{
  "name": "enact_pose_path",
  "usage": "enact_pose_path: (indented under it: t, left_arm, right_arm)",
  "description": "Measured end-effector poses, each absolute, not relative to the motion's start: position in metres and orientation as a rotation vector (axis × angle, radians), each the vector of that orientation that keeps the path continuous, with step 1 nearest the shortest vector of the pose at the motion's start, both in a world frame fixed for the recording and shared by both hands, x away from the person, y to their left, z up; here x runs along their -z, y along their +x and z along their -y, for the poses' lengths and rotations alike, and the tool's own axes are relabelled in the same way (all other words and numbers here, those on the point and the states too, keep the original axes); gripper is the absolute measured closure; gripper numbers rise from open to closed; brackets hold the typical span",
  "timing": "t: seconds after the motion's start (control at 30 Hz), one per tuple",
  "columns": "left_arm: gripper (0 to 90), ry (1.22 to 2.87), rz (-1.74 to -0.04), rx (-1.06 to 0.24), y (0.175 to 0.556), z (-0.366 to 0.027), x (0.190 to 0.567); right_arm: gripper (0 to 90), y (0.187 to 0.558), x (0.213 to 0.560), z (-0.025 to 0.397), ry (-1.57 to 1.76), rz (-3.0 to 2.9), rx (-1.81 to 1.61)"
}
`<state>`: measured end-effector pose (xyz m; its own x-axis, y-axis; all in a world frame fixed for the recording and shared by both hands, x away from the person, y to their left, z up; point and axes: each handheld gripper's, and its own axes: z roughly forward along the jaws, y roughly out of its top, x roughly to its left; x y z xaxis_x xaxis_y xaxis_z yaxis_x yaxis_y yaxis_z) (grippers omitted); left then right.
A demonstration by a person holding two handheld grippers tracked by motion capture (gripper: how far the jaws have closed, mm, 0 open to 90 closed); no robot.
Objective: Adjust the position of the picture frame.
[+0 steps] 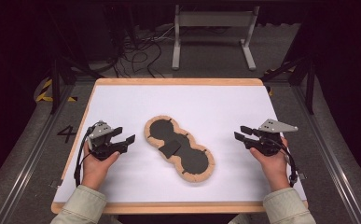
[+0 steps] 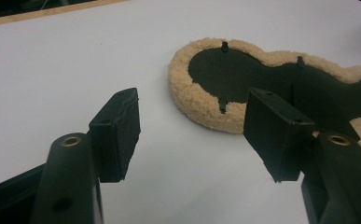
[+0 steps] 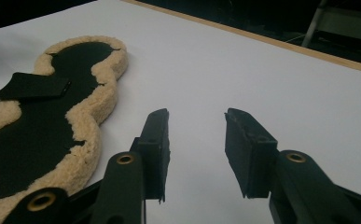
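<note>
Both the left gripper [image 1: 123, 136] and the right gripper [image 1: 240, 132] had jaws spread, empty, flanking the fleece-edged black pad [image 1: 179, 148] on the table [image 1: 122, 100].

1. The left gripper [image 1: 123, 135] sits low at the left, held from below by the left hand [image 1: 95, 165], its 2 jaws spread apart and aimed right.
2. The right gripper [image 1: 241, 133] sits at the right in the right hand [image 1: 272, 161], its 2 jaws parted, aimed left.
3. Both forearms wear pale sleeves.
</note>
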<state>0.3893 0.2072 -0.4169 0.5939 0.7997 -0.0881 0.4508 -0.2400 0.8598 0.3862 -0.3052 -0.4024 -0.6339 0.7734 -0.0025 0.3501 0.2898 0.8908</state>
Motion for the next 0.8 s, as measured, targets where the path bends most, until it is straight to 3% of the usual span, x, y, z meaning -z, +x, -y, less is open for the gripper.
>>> enact_pose_path:
  t: [0.57, 0.8]
  left_arm:
    - [35.1, 1.903, -1.03, -0.466, 0.381, -0.212, 0.415]
    - [34.8, 1.891, -1.044, -0.475, 0.378, -0.219, 0.413]
  right_arm:
    - [63.4, 0.39, 0.4, 0.294, 0.995, -2.193, -1.284]
    - [70.9, 0.401, 0.389, 0.268, 0.924, -2.34, -1.222]
